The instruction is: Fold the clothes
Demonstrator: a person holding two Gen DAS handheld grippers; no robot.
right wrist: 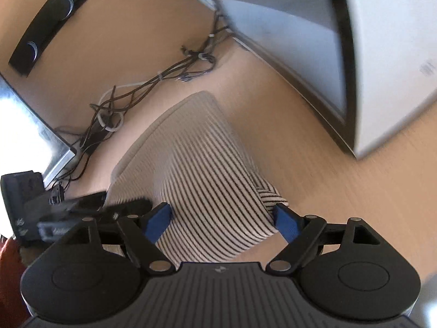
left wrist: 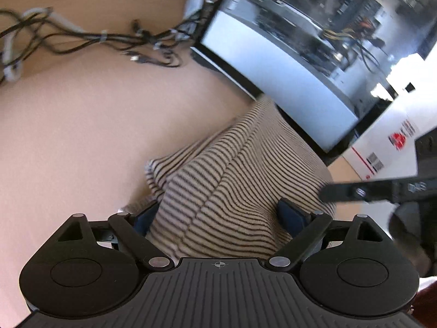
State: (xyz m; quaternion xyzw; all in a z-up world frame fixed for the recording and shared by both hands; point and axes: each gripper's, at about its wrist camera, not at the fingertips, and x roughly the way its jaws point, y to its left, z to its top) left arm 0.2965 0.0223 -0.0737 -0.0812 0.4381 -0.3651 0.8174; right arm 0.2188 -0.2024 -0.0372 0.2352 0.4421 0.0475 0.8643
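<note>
A beige garment with thin dark stripes (left wrist: 232, 169) lies bunched on the tan table (left wrist: 82, 136) and rises toward both cameras. My left gripper (left wrist: 218, 210) is open, its blue pads wide apart with the cloth heaped between them. In the right wrist view the same striped garment (right wrist: 196, 158) runs up between the pads of my right gripper (right wrist: 222, 216), which is open too. The two grippers sit close together: a black finger (left wrist: 355, 191) of the right one shows at the left view's right edge. The left gripper's body (right wrist: 68, 213) appears at the other view's left.
A glass-sided computer case (left wrist: 300, 54) stands just beyond the garment, also seen as a grey panel in a black frame (right wrist: 300, 63). A tangle of cables (left wrist: 82, 38) (right wrist: 131, 95) lies on the table. A black bar-shaped speaker (right wrist: 46, 27) and a white labelled box (left wrist: 387, 142) are nearby.
</note>
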